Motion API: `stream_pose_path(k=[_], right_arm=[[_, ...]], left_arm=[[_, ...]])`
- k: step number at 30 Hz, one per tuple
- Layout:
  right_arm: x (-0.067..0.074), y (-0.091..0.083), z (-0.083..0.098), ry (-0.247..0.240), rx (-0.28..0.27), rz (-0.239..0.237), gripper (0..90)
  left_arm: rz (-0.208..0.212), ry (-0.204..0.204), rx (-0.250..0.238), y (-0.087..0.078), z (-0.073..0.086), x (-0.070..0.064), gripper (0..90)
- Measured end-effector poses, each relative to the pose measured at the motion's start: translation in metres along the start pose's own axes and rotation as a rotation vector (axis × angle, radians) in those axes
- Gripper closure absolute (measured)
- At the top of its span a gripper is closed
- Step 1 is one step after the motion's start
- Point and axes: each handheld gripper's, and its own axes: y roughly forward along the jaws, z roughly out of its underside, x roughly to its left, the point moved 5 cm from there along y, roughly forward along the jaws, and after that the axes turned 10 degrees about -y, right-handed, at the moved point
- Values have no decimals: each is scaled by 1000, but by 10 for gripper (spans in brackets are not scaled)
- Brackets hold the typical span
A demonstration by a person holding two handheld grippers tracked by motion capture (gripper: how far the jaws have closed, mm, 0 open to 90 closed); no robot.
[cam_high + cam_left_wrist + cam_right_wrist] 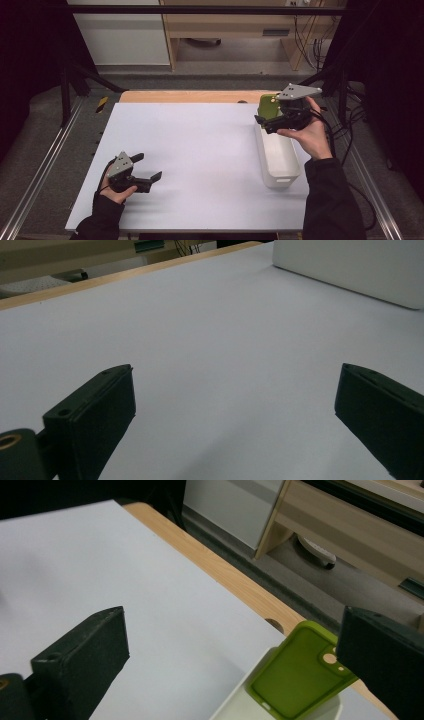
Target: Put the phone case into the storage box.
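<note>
Leaning at white bin's (278,160) far end: green phone case (300,672).

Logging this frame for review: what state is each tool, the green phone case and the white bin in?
left tool: open, holding nothing, low over the white table sheet.
right tool: open, above the bin's far end, next to the case.
green phone case: tilted, propped at the bin's far end, inner side showing.
white bin: upright on the sheet, near part looks empty.

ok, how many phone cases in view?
1: a green phone case propped in the far end of the white bin, beside the right gripper. More could lie hidden inside.
</note>
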Motion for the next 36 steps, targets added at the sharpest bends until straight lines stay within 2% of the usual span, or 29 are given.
stream_pose_path(k=[6,12,17,26,36], right_arm=[[10,-12,9,50,-70,-10,6],[20,-17,22,56,-101,-10,6],[30,-20,34,80,-139,-25,6],[44,-21,64,136,-184,-28,6],[57,-29,91,150,-214,-48,6]], left_arm=[[1,1,-6,-1,-1,0,25],[2,2,-8,-1,-1,-1,25],[4,5,-8,-1,-1,-1,26],[10,9,-10,-1,-1,-2,25],[17,12,-18,-2,-2,-3,25]])
